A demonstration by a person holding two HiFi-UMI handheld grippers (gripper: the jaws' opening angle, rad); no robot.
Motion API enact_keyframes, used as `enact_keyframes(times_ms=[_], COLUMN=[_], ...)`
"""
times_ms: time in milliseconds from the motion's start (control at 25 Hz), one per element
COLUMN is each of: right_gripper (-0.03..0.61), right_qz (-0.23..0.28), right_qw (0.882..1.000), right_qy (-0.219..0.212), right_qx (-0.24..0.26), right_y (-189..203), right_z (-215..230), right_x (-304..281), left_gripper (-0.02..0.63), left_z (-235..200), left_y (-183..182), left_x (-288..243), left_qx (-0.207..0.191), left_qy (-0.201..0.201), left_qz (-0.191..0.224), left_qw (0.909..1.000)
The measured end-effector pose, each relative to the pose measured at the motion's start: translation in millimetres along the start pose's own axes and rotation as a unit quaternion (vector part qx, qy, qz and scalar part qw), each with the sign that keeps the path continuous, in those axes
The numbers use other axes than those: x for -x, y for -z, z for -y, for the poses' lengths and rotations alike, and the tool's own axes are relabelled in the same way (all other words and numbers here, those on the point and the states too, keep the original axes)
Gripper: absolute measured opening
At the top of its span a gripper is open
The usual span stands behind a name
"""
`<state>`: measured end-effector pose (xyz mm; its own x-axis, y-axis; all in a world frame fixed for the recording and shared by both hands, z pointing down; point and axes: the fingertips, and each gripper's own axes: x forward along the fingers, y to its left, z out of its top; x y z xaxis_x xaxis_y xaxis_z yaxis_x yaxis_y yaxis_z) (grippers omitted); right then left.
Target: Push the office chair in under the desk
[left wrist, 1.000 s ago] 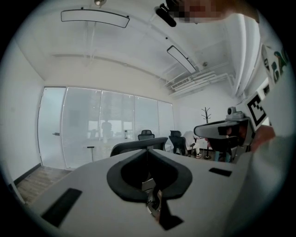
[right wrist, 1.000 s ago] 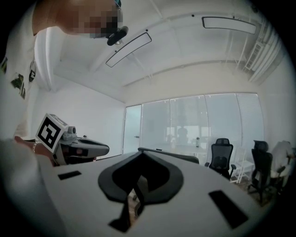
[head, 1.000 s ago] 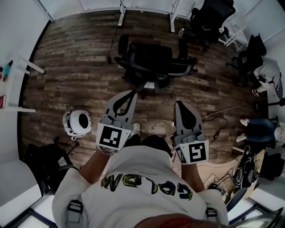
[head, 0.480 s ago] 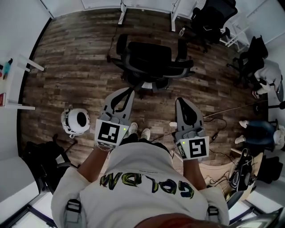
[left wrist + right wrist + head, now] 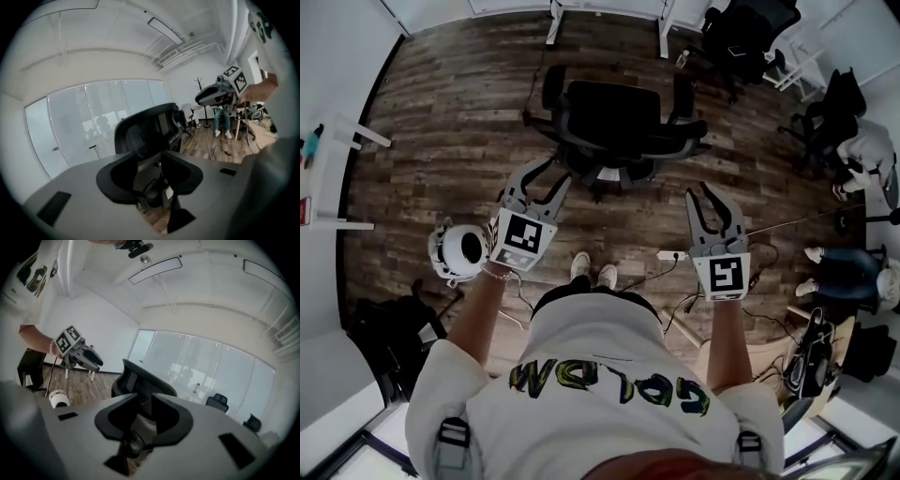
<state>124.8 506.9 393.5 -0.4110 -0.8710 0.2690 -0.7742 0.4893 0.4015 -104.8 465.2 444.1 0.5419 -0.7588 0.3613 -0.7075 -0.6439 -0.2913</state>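
The chair (image 5: pixel 619 122) stood on the floor (image 5: pixel 450 112), short of the bench (image 5: pixel 662 33), its back toward the person. The left tongs (image 5: pixel 540 180) and right tongs (image 5: pixel 707 199) had just been opening. Both stood apart, gripping nothing, with only the chair showing beyond each gap. To push well, I judged, each should meet the backrest (image 5: pixel 145 129) at even height, one on either side, so the chair rolls straight in between the bench's legs and doesn't swing off.
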Motion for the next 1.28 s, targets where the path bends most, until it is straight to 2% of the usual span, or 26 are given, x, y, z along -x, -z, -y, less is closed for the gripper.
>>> enact_keyframes(times_ms=[240,520,760,960,1000,1040,1080,1280], right_gripper=[0.150,0.225,0.262,0.262,0.249,0.193,0.167,0.163], right_qz=[-0.047,-0.126,-0.172,-0.196,-0.195,-0.193,-0.191,-0.194], right_qw=[0.997,0.982,0.964,0.955,0.955,0.955,0.956,0.954], right_qy=[-0.014,-0.059,-0.101,-0.111,-0.106,-0.100,-0.095,-0.101], right_qx=[0.067,0.129,0.179,0.194,0.198,0.200,0.202,0.203], right_y=[56,124,163,192,195,196,196,198], right_z=[32,52,55,52,52,53,55,57], right_x=[-40,-87,-125,-151,-156,-159,-161,-168], left_gripper=[0.196,0.241,0.259,0.261,0.257,0.209,0.205,0.198], left_z=[-41,-71,-86,-86,-86,-86,-86,-92], left_y=[44,95,124,139,140,141,141,142], left_x=[-44,-93,-129,-153,-157,-159,-160,-164], left_qx=[-0.088,-0.174,-0.222,-0.256,-0.264,-0.272,-0.276,-0.270], left_qy=[-0.004,0.013,0.035,0.046,0.044,0.044,0.046,0.059], left_qz=[-0.062,-0.138,-0.172,-0.189,-0.191,-0.193,-0.194,-0.189], left_qw=[0.9942,0.9748,0.9590,0.9470,0.9443,0.9419,0.9403,0.9422])
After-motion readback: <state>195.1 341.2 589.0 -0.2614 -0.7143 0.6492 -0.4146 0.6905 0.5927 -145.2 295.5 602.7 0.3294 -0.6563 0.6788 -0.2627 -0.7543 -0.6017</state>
